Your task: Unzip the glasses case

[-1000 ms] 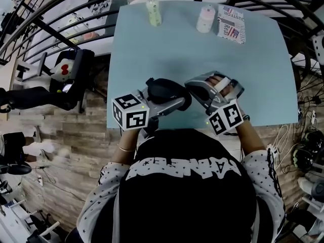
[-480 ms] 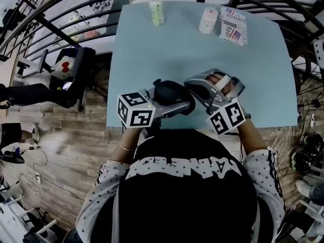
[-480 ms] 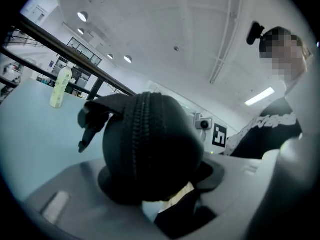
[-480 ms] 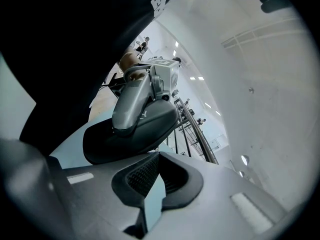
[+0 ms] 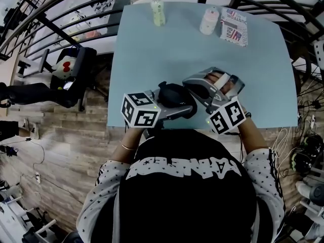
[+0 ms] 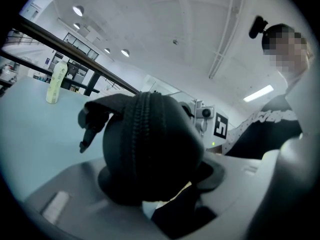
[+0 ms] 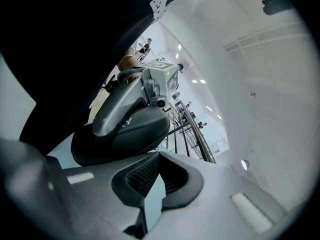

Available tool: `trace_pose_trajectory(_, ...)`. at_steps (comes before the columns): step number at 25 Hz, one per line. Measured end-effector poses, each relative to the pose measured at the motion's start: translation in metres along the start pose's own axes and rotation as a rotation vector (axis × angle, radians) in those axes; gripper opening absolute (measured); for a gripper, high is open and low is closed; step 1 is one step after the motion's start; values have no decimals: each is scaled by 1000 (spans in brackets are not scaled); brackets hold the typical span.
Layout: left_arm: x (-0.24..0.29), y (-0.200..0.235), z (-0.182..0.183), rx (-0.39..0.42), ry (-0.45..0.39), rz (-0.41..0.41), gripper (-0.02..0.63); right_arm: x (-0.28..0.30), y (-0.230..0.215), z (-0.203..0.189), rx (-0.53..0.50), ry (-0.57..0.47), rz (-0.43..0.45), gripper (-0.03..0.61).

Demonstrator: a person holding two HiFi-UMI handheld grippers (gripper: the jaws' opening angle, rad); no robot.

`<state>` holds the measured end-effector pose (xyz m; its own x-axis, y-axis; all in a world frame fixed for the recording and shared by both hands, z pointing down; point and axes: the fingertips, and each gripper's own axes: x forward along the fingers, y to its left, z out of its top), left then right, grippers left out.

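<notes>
A black oval glasses case hangs above the near edge of the light blue table, with my left gripper shut on it. In the left gripper view the case fills the space between the jaws. Its zip runs up the middle, closed, and the zip pull sticks out to the left. My right gripper is just right of the case, tips close to it, shut with nothing in it. From the right gripper view the case sits just beyond the tips, under the left gripper.
At the table's far edge stand a pale green bottle, a white roll and a printed packet. A dark railing curves round the table. A black wheeled seat stands on the wooden floor to the left.
My left gripper has carried the case a little to the right, nearer the right gripper. In the right gripper view the case now looms larger and lower. The right gripper has barely moved.
</notes>
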<state>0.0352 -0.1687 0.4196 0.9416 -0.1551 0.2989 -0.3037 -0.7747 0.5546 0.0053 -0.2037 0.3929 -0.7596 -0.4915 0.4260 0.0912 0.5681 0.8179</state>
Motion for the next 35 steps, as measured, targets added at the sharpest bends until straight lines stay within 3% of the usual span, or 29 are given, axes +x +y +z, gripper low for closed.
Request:
trace_pose_trajectory(20,16,-8,-24,68,165,-19,0,-4,1,9,-101,0,20,5)
trace_pose_trajectory(35,23,-1,-48,128,322,-3,0,0,12,10,-254,40,85,5)
